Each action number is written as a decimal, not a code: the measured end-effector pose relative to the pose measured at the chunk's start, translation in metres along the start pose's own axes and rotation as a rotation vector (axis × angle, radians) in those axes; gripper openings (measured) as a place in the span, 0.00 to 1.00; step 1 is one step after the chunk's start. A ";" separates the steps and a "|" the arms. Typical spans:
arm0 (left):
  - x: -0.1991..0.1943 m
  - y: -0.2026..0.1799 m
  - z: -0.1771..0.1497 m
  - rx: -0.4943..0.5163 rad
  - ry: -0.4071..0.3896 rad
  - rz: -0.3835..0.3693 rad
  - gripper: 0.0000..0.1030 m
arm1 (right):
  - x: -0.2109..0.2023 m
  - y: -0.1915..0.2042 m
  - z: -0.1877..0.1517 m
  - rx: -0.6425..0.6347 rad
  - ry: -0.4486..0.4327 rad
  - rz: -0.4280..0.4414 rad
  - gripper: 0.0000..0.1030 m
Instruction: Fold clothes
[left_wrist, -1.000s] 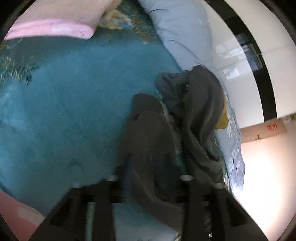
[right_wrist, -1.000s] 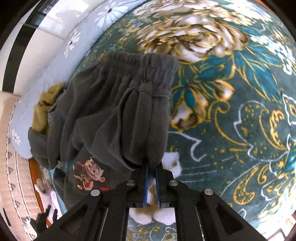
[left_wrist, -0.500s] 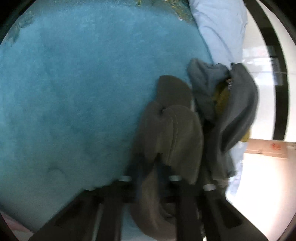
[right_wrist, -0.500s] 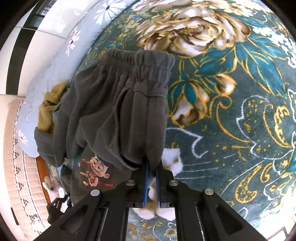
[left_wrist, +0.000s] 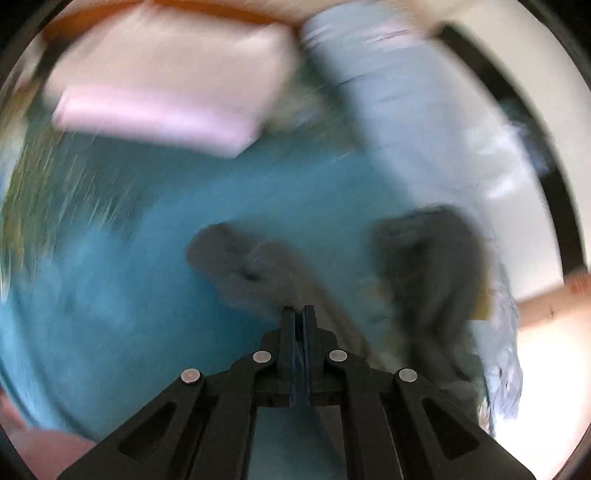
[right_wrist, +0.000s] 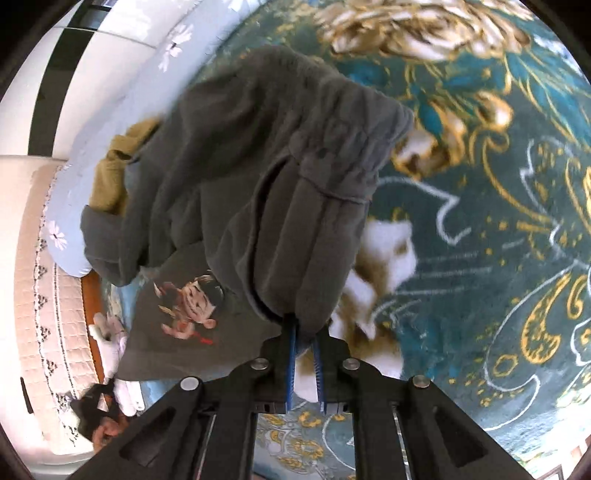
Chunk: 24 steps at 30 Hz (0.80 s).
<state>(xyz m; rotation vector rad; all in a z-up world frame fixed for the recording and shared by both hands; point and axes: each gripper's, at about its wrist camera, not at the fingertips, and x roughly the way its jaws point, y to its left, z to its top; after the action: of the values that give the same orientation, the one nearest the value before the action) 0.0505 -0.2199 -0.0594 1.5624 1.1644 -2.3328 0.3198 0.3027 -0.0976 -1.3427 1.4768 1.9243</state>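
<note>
Teal bedding with gold and white flowers (right_wrist: 480, 166) covered the work surface, and a pale blue quilt (right_wrist: 122, 110) ran along its far edge. Beyond that lay white floor with a dark stripe.

Your right gripper (right_wrist: 304, 332) pointed steeply down at the grey trousers (right_wrist: 295, 192). Its jaws were opening. A fold of trouser cloth sat between the blue pads (right_wrist: 291, 354), gathered at the tips. The pads stood apart, and the cloth hung loosely between them rather than pinched. The elastic waistband (right_wrist: 351, 110) lay at the far end, bunched and facing the flowered bedding. To the left of the trousers lay a grey top with a cartoon print (right_wrist: 192, 306). A mustard garment (right_wrist: 110, 173) sat behind it against the quilt.

Your left gripper (left_wrist: 298, 314) was clenched, its fingers pressed together. This view was badly blurred. Grey cloth (left_wrist: 258, 266) reached the fingertips on plain blue bedding (left_wrist: 129, 295), but I could not tell whether any of it was caught between them. A second dark heap (left_wrist: 436, 266) lay to the right, near the quilt (left_wrist: 406, 110). A pink folded blanket (left_wrist: 166, 92) sat at the far left.
</note>
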 end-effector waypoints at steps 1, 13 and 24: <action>0.001 0.009 0.003 -0.062 0.012 -0.027 0.03 | -0.002 -0.002 0.000 -0.002 -0.003 -0.005 0.16; 0.000 0.031 0.013 -0.129 0.046 -0.039 0.03 | -0.025 -0.041 0.024 0.216 -0.171 0.100 0.58; 0.004 0.043 0.016 -0.171 0.098 -0.073 0.17 | -0.050 -0.001 0.046 0.181 -0.185 0.067 0.10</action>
<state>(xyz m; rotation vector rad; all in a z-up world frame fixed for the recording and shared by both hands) 0.0568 -0.2593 -0.0833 1.6159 1.4242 -2.1537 0.3234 0.3565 -0.0560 -1.0205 1.5773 1.8486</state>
